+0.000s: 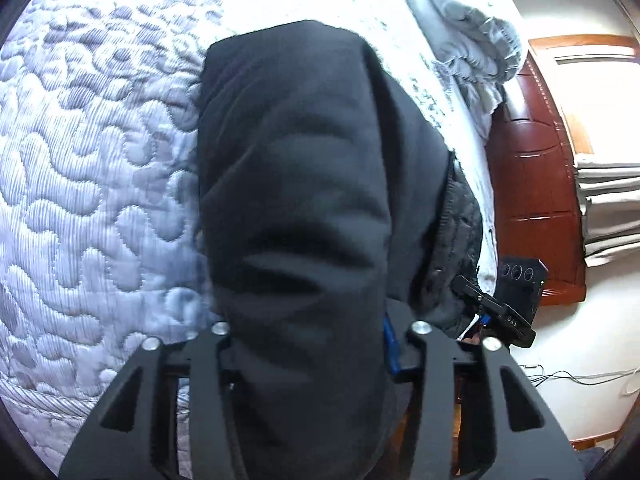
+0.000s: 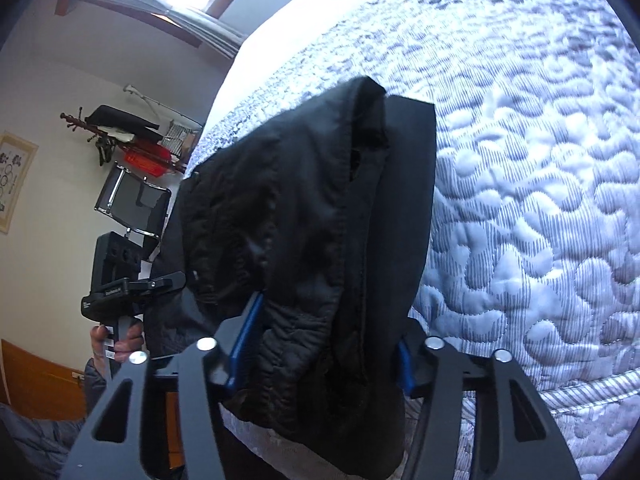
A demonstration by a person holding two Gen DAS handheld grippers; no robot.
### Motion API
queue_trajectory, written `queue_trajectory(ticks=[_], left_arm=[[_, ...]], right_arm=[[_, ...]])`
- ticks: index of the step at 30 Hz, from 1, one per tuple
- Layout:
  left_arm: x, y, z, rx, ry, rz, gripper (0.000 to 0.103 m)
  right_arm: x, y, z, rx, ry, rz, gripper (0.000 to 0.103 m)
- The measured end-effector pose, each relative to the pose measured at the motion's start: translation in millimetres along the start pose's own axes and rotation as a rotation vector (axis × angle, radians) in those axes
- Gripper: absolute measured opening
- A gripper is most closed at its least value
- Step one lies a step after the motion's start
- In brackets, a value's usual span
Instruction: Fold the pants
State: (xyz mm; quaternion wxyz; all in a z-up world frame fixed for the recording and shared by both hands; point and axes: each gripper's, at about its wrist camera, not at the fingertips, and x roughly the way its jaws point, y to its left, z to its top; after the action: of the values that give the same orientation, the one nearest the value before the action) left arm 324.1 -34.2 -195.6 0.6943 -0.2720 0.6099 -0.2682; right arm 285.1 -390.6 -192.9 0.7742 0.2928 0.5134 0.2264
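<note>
Quilted grey-white bedding covers the bed (image 1: 100, 184), where the black pants (image 1: 296, 184) lie draped toward its near edge. The left claw (image 1: 308, 344) pinches one end of the pants, and the right claw (image 2: 320, 344) pinches the gathered waistband. A reddish wooden headboard (image 1: 532, 184), a crumpled grey blanket (image 1: 464, 28) and pale walls (image 2: 52, 92) surround it.

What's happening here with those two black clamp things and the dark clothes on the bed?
A person is folding black pants over a quilted mattress, holding a handheld gripper in each hand. The left gripper and the right gripper are each clamped on a bunch of the fabric near the bed's edge. The pants look partly folded, draping from the grippers onto the mattress.
</note>
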Motion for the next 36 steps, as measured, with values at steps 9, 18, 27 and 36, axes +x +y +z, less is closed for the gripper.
queue_trajectory(ticks=[9,18,27,36], left_arm=[[-3.2,-26.7,3.7,0.027,-0.098,-0.096,0.034],[-8.5,-46.1,38.4,0.058,-0.163,-0.098,0.034],[-15.1,-31.5,77.3,0.044,-0.205,-0.071,0.034],[5.0,-6.2,115.5,0.033,-0.193,-0.020,0.038]], right_arm=[[-21.5,23.6,16.7,-0.075,-0.062,-0.012,0.046],[-26.6,41.4,59.4,-0.145,-0.102,-0.010,0.046],[-5.5,44.4,108.7,-0.158,-0.091,-0.006,0.046],[31.9,11.5,138.2,-0.084,-0.051,-0.014,0.046]])
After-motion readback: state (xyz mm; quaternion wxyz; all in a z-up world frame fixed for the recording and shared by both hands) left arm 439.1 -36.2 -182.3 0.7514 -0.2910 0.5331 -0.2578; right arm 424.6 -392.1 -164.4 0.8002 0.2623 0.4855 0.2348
